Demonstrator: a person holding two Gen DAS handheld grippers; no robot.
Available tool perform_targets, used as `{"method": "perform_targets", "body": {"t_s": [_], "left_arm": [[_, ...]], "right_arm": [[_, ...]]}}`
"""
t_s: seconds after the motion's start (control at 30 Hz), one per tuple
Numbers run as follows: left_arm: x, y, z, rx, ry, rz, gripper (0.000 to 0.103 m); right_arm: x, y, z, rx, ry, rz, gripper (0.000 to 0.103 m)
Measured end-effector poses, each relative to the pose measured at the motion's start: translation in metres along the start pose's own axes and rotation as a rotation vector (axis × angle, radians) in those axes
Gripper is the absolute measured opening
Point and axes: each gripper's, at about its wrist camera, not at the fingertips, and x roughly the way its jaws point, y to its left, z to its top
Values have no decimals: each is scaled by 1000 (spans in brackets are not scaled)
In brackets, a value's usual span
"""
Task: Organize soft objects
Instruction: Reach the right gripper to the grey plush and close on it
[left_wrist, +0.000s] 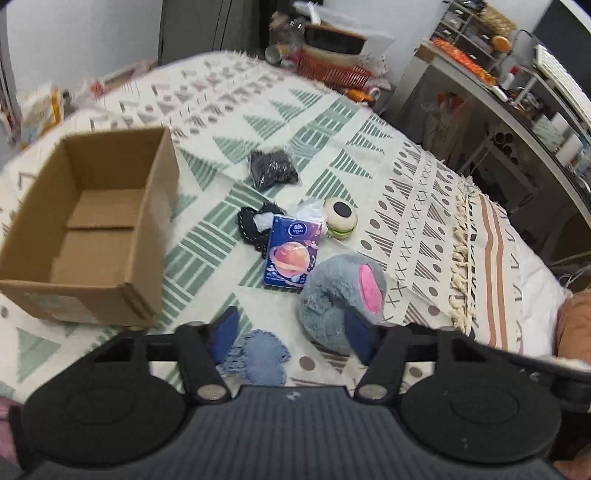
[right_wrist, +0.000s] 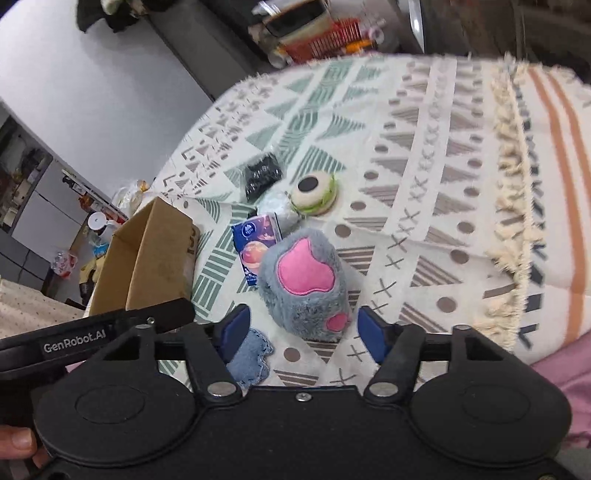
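While both tongs stand wide and empty, the right gripper (right_wrist: 300, 328) hovers just short of the grey plush paw with pink pads (right_wrist: 304, 280), lying on the patterned woven cloth (right_wrist: 424, 155) near the open brown cardboard box (right_wrist: 147, 258). Judgement: straddle the paw's middle, press into the pile, close fully; fur compresses, so a shallow pinch may slip. Left gripper (left_wrist: 293, 332) is above the small blue knitted patch (left_wrist: 258, 356).

Right gripper (right_wrist: 301, 332) wide open, blue pads (right_wrist: 371, 332) flanking grey plush paw (right_wrist: 306, 280) on patterned blanket (right_wrist: 424, 155). Blue cloth (right_wrist: 249, 360) by left pad. Cardboard box (right_wrist: 147, 258) left; tissue pack (right_wrist: 255, 240), burger toy (right_wrist: 314, 194), black bundle (right_wrist: 262, 175) behind.
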Motion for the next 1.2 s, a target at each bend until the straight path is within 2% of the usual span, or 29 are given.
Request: {"method": "perform_targets", "body": {"t_s": [0.13, 0.3, 0.43, 0.5, 0.87, 1.0, 1.2], "left_arm": [[16, 1, 11, -6, 8, 9, 53], [39, 3, 22, -24, 41, 4, 50], [57, 1, 28, -7, 61, -7, 50], [66, 0, 32, -6, 73, -8, 50], [93, -19, 38, 34, 110, -113, 50], [104, -19, 32, 24, 146, -151, 50], [112, -19, 29, 9, 153, -199, 50]], "right_arm": [[18, -1, 8, 5, 45, 6, 51], [42, 3, 12, -23, 95, 33, 48], [58, -6, 12, 5, 89, 42, 30], [60, -10, 14, 18, 65, 34, 28], [66, -46, 19, 169, 2, 55, 23], [67, -58, 19, 236, -4, 72, 23], [69, -66, 18, 277, -5, 82, 22]]}}
